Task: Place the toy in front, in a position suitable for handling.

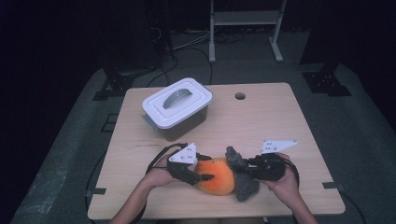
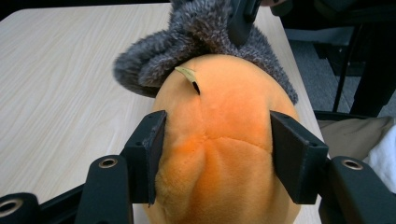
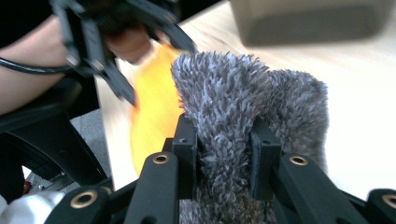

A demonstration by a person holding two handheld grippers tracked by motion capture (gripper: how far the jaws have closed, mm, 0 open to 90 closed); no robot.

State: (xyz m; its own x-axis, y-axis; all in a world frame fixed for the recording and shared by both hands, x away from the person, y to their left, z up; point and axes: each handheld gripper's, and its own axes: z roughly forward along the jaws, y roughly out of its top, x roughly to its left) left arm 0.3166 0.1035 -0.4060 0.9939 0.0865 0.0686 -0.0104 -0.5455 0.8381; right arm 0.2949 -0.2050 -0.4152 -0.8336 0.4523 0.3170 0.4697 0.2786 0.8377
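at the bottom centre of the high view we hold the orange plush toy (image 1: pixel 215 176) on the near edge of the table (image 1: pixel 261 116), with its grey fuzzy part (image 1: pixel 242 175) on its right side. in the left gripper view, our left gripper (image 2: pixel 215 151) has its jaws on either flank of the orange body, the left pad denting the plush and the right one at its surface; we judge this a squeeze, not a firm clamp. in the right gripper view, our right gripper (image 3: pixel 223 154) is clamped tight on a fold of the grey fuzz.

the risk we see: soft plush gives under the pads, so the rounded orange body could squirt out of the left jaws if we pull the two hands apart (and the toy lies close to the near table edge, where it could drop off). pulling hard on the fuzz could also strain the seam.

the toy's long axis runs left to right across the high view, orange end left, grey end right.

farther back, upper left of centre, stands the lidded box (image 1: pixel 176 108), well apart.
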